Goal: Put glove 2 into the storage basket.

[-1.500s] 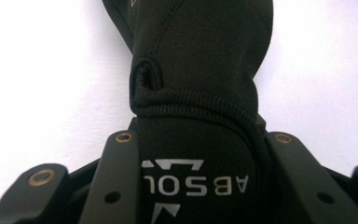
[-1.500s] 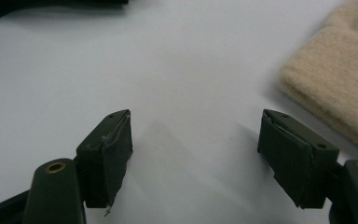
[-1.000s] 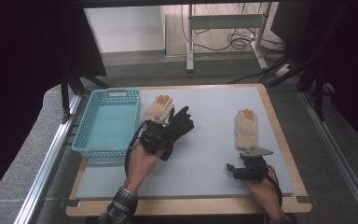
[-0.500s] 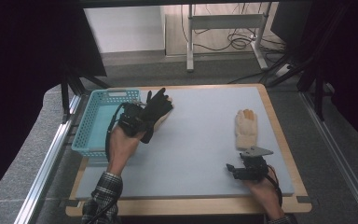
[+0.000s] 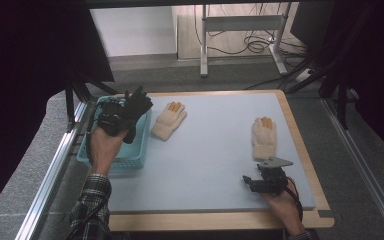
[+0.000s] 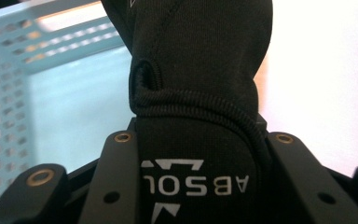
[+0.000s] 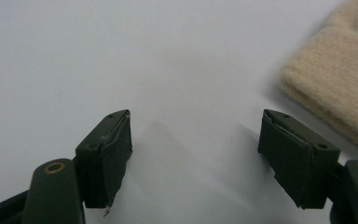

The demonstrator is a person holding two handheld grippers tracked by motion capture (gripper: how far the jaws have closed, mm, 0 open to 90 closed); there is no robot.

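My left gripper (image 5: 114, 120) is shut on a black glove (image 5: 136, 110) and holds it above the light blue basket (image 5: 130, 155) at the table's left. In the left gripper view the black glove (image 6: 200, 93) with white lettering is pinched between the jaws, the basket's mesh wall (image 6: 9, 116) behind it. One beige glove with orange fingertips (image 5: 169, 120) lies flat just right of the basket. A second beige glove (image 5: 264, 136) lies at the right. My right gripper (image 5: 260, 181) rests open on the mat just below it. Its cuff (image 7: 340, 79) shows beyond my open right gripper (image 7: 196, 154).
A pale blue-grey mat (image 5: 210, 150) covers the wooden table (image 5: 300, 125). Metal rails (image 5: 50, 175) run along both sides. A metal stand with cables (image 5: 240, 30) is on the floor beyond the far edge.
My left gripper carried the black glove leftward off the beige glove to above the basket, uncovering that beige glove. The right gripper stayed in place.
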